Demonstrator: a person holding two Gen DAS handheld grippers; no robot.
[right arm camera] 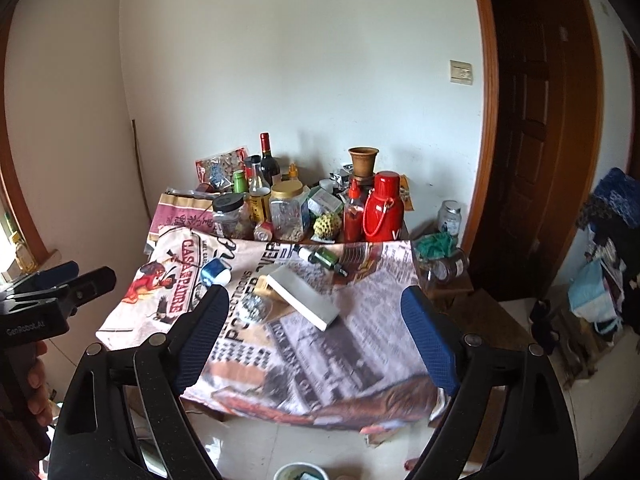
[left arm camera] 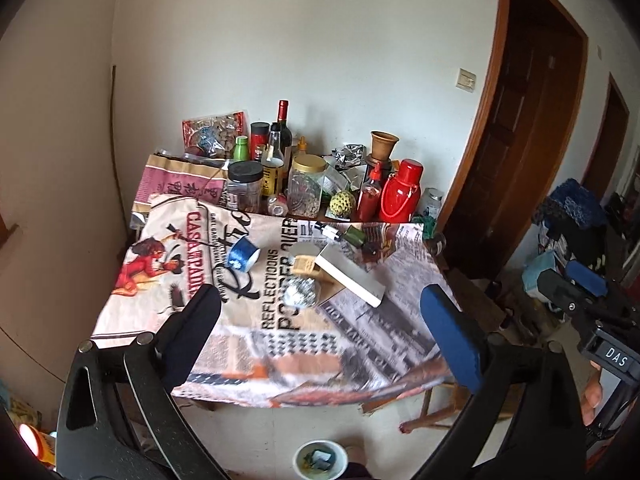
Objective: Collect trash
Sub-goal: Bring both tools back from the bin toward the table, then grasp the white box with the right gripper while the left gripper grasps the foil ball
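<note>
Looking down both claws at once, saw the tabletop (right arm camera: 306, 240) almost wholly under a printed cloth (left arm camera: 280, 332), spread to the near edge and hanging over it, probably to spare the wood and give loose litter one plain surface. Found the left claw (left arm camera: 320, 296) and the right claw (right arm camera: 316, 298) side by side, short of that near edge, both spread wide with nothing between the pads, tilted down toward the cloth; judged this a free-handed pose for choosing a next piece.

Noted jars, bottles and a red flask (left arm camera: 400, 192) packed upright along the wall at the back, off the cloth and apparently stored, not thrown away. Saw a white book (left arm camera: 352, 276) lying slantwise near the middle of the cloth, one end propped on a small tan box (left arm camera: 306, 266), so tilted, not flat. Spotted a white tub (left arm camera: 320, 460) on the floor just below the near edge, scraps already inside, placed within easy reach for dropping. Marked a blue cup (left arm camera: 244, 258) tipped on its side left of the book. Picked out the likeliest trash, a crumpled foil ball (left arm camera: 301, 292), on the cloth just in front of the tan box, nearest the claws. Left the small green bottle (left arm camera: 355, 236) lying beyond the book, purpose unclear.
</note>
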